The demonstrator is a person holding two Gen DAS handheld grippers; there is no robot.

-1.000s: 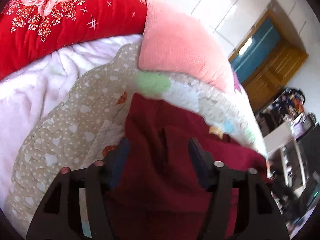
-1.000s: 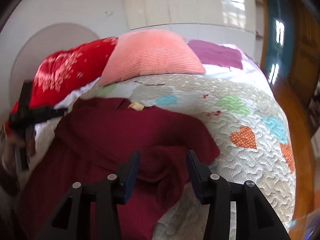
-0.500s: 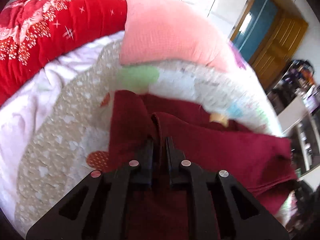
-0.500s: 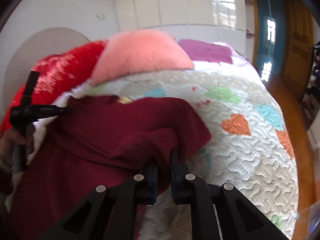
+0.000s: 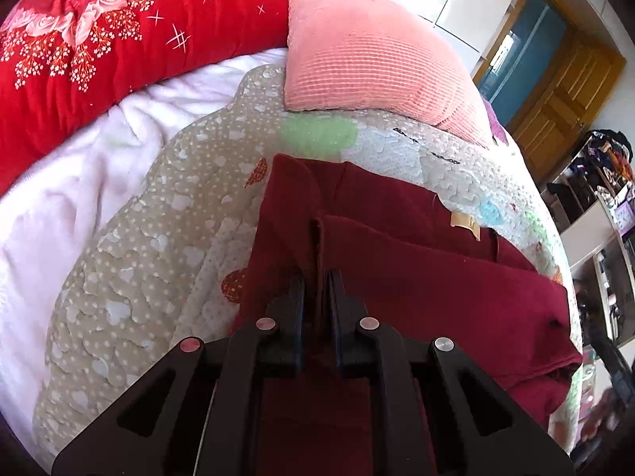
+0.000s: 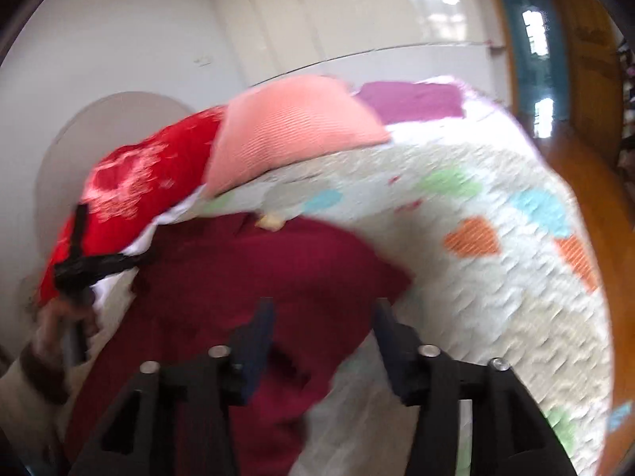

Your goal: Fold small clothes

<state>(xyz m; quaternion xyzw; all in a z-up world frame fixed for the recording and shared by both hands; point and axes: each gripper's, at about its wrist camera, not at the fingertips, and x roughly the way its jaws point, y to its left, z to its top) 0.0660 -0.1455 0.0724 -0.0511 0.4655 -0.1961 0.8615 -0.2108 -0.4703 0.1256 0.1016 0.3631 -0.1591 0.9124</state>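
Our left gripper [image 5: 317,277] pinched the maroon garment [image 5: 416,277]; the right gripper [image 6: 323,317] hung spread — one-sided tension could skew the fold.

Each black tool [image 5: 317,289] [image 6: 323,317] has matte linkage arms, silver rivets and dark blue pads [image 6: 258,333].

My left tool [image 5: 317,281] has its fingers pressed nearly together, pinching a raised ridge of the dark red garment [image 5: 416,277] near the bed's left side. My right tool [image 6: 323,317] hangs with fingers spread wide apart, gripping nothing, its view blurred.
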